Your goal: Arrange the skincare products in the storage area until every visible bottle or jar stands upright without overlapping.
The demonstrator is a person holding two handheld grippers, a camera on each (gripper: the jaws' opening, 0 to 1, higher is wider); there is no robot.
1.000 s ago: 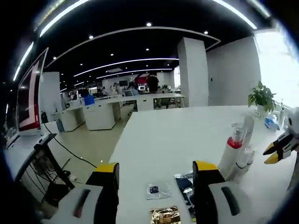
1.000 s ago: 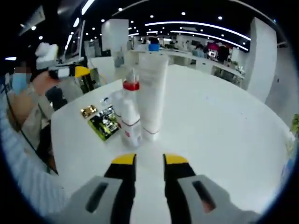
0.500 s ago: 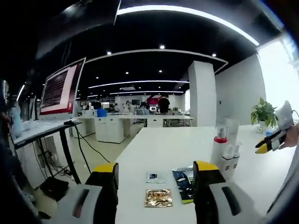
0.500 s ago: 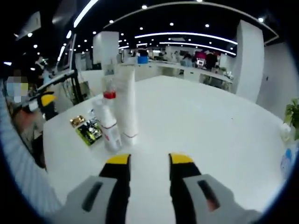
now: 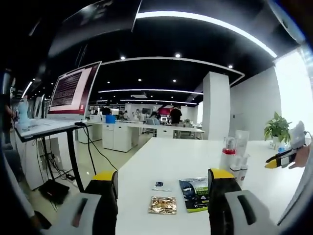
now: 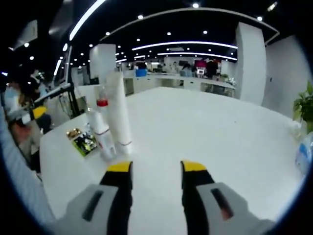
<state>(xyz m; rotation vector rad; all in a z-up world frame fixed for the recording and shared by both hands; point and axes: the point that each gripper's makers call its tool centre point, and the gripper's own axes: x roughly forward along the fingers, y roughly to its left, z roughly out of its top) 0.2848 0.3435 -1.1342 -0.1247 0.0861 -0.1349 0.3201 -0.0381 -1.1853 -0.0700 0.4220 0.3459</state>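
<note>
A tall white tube (image 6: 117,112) stands upright on the white table (image 6: 210,127), with a red-capped white bottle (image 6: 103,131) and a smaller white bottle (image 6: 93,120) close beside it. In the left gripper view the same cluster stands right of centre: the red-capped bottle (image 5: 227,155), the tube (image 5: 241,143) and small bottles (image 5: 239,165). My left gripper (image 5: 161,183) is open near the table's end, with nothing between its jaws. My right gripper (image 6: 156,171) is open above bare table, right of the cluster, and shows as yellow tips (image 5: 279,160) in the left gripper view.
Flat sachets lie at the table's end: a gold one (image 5: 163,205), a dark green one (image 5: 195,194) and a small clear one (image 5: 160,186). A potted plant (image 5: 277,128) stands far right. A monitor (image 5: 73,93) on a desk stands left. A blue bottle (image 6: 304,154) sits at the right edge.
Both cameras have pulled back and levelled; the bottle cluster looks smaller and farther in each view. My right gripper's jaws have spread wider. The bottles have not moved.
</note>
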